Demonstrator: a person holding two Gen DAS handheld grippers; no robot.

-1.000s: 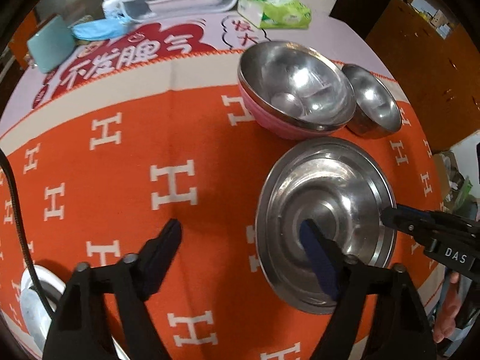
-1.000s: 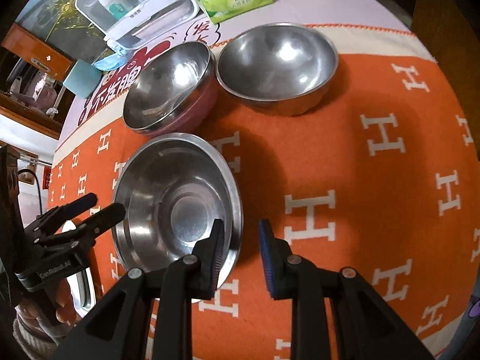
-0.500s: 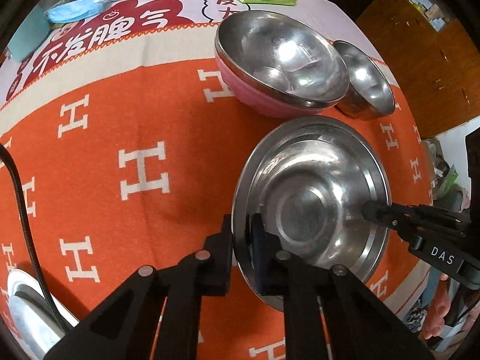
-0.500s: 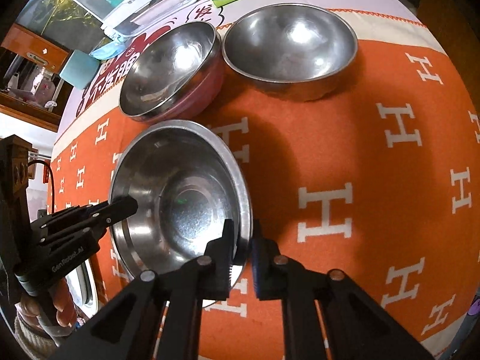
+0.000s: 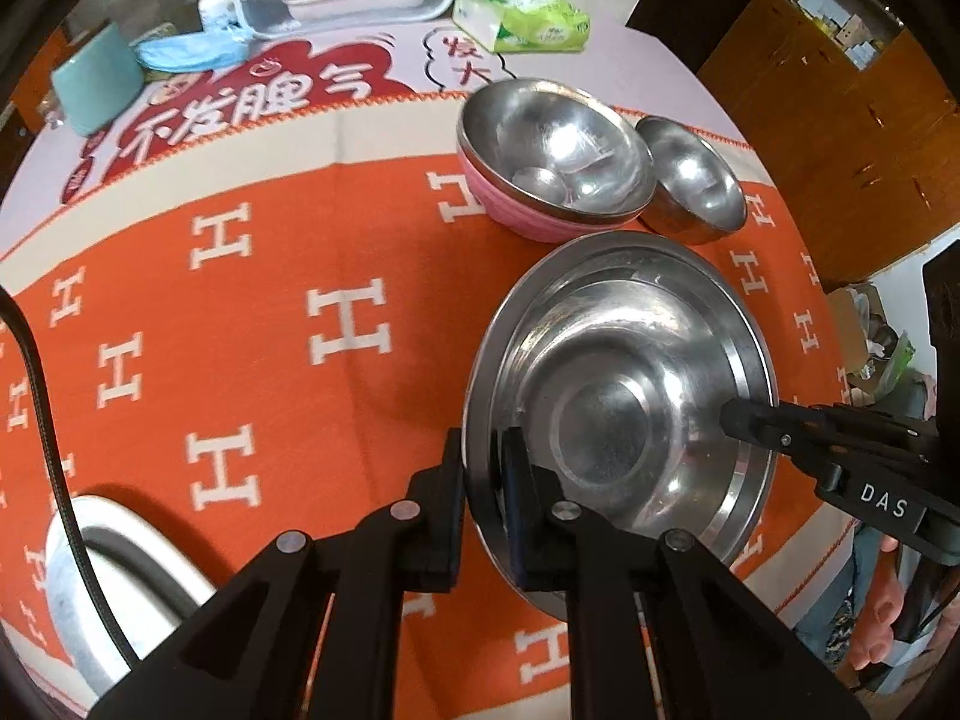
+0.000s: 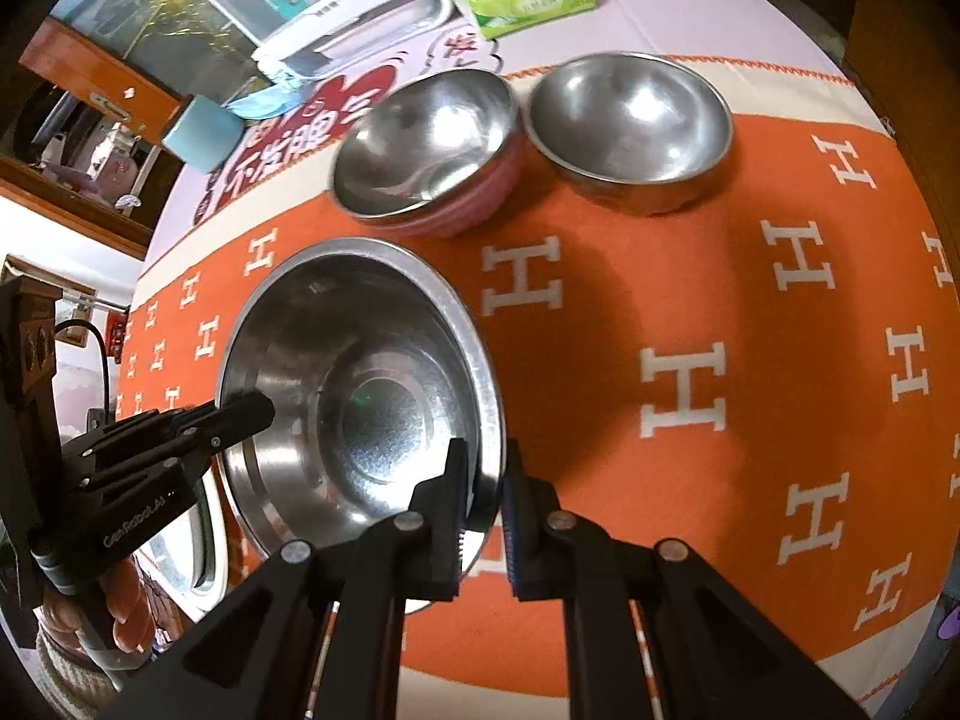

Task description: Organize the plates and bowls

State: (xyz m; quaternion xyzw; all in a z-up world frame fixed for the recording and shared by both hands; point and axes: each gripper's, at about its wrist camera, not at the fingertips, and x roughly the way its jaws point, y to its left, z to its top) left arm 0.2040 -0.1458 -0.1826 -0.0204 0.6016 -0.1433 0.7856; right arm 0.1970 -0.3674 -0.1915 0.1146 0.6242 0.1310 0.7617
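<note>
Left wrist view: my left gripper (image 5: 485, 468) and right gripper (image 6: 485, 480) both pinch steel plate (image 5: 630, 396) rim, opposite sides; pink-sided bowl (image 5: 552, 162) just beyond, straight ahead.

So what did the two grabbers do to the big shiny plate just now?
Both closed onto its rim. The left gripper, wide open a second ago, now pinches one edge of the big steel plate; the right gripper pinches the opposite edge. The plate seems lifted a little. The pink bowl and small steel bowl stayed put.
</note>
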